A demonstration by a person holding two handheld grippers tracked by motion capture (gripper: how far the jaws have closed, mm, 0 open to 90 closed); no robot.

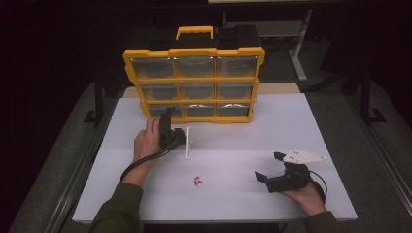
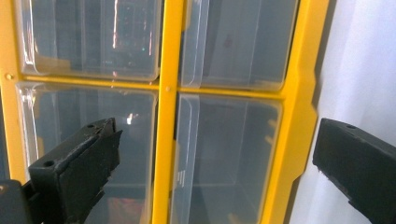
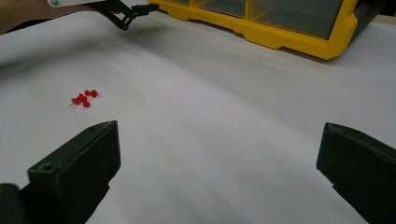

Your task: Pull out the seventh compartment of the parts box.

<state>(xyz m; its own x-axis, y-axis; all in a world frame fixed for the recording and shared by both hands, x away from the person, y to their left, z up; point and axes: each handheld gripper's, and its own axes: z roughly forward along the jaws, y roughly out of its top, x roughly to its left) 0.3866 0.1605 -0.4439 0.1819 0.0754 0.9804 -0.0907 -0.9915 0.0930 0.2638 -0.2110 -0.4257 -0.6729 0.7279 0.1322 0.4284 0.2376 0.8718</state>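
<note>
The left gripper [image 1: 166,118] is spread wide and grasps nothing, its black jaws pointed at the lower-left clear plastic drawer [image 2: 224,154] of the yellow organiser cabinet [image 1: 194,77] (one jaw before the neighbouring drawer, the other past the cabinet's outer frame edge, over the table), close to the drawer front but not visibly touching it. The right gripper [image 1: 271,166] rests low over the white table [image 1: 243,141] near its front right edge, jaws also released and empty. Bare tabletop lies between the two grippers. The small cluster of red push pins [image 1: 197,181] lies left of the right gripper, well apart from both.
</note>
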